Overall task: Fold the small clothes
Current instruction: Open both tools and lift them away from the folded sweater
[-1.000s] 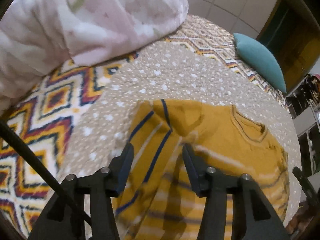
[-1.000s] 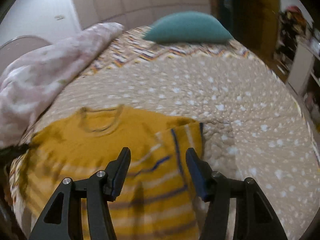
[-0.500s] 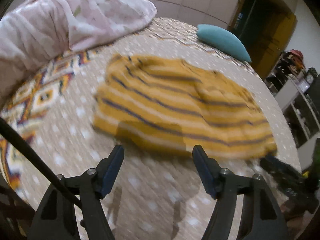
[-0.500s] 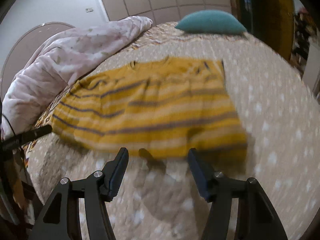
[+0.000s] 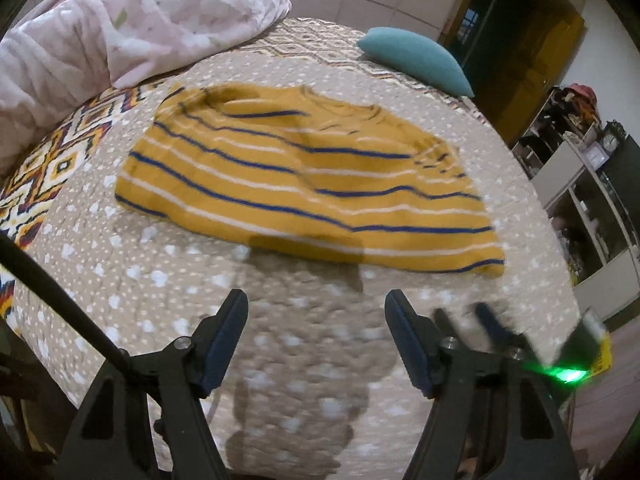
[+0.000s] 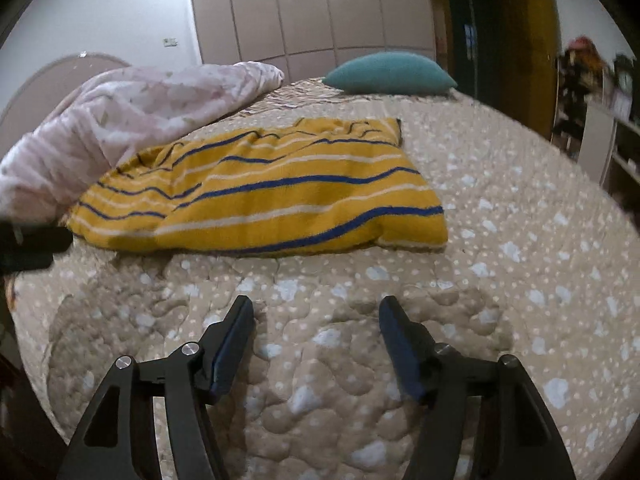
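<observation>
Left wrist view: left gripper (image 5: 316, 304) hung over bare bedspread (image 5: 168, 280), jaws apart after just opening, nothing between them. Yellow striped shirt (image 5: 304, 184) lay folded flat on the bedspread, beyond the fingertips and clear of them, hem edge nearest. Blurred at the lower right edge, right gripper (image 5: 460, 314) beside a green light. Pink quilt (image 5: 120, 24) bunched at the upper left, touching the far corner of the bedspread. Teal pillow (image 5: 416, 60) sat past the shirt, well apart from it. Black cable (image 5: 60, 300) crossed the lower left.

Right wrist view: right gripper (image 6: 316, 308) hovered over rumpled bedspread (image 6: 520, 240), jaws apart and just widened, empty. Shirt (image 6: 272, 196) lay ahead and slightly left, folded in 2 layers, apart from the fingertips. Quilt (image 6: 120, 120) just beside the shirt's left end. Pillow (image 6: 388, 74) at the far edge. Dark piece of the left gripper (image 6: 32, 244) poked in at the left edge, near the shirt's corner.
</observation>
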`<state>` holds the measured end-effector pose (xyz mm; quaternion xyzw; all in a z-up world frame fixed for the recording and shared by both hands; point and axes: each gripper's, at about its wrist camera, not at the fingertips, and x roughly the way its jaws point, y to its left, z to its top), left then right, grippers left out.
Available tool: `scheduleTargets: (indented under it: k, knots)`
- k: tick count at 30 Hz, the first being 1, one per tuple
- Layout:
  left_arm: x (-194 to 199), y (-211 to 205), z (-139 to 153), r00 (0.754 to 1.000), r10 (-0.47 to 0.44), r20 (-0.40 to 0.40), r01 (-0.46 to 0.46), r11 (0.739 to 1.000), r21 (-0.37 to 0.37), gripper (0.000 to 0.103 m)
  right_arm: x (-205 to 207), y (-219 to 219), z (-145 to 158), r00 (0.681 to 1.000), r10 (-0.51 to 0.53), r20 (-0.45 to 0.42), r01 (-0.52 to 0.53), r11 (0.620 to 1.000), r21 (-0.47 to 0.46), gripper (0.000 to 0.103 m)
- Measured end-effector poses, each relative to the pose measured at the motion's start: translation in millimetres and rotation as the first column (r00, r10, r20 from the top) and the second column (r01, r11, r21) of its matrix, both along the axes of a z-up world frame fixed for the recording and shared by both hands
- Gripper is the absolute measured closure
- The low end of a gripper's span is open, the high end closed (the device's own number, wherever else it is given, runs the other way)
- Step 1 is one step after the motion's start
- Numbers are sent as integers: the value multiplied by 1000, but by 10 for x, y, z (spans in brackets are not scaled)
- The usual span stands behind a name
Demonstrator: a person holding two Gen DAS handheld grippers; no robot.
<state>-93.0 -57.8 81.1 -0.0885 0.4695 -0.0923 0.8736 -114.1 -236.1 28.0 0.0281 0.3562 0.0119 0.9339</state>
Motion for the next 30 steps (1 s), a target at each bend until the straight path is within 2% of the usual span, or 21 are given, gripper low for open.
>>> scheduleTargets:
  k: [3,8,17,23,30]
  knots:
    - [-38,-176,134,1000,-13,13,13,1000,13,33,6,-25,-12,1000,13,7,-13,1000,5,30]
    - [-82,-510,322,997,-58,55,54,995,82,33,-21,-118,-34,999,36,23,-37,998,59,28]
    - [-92,-766,352,994,-97,53,90,990,112,33,-23,-131,-34,998,47,32,-50,996,79,26]
    - [-120,-717,374,995,-77,65,71,993,91,33,-46,-157,-34,998,49,41,-53,994,90,25]
    - [-174,-278,415,994,-10,112,3,998,61,33,-63,-117,-43,997,50,54,-53,996,68,24]
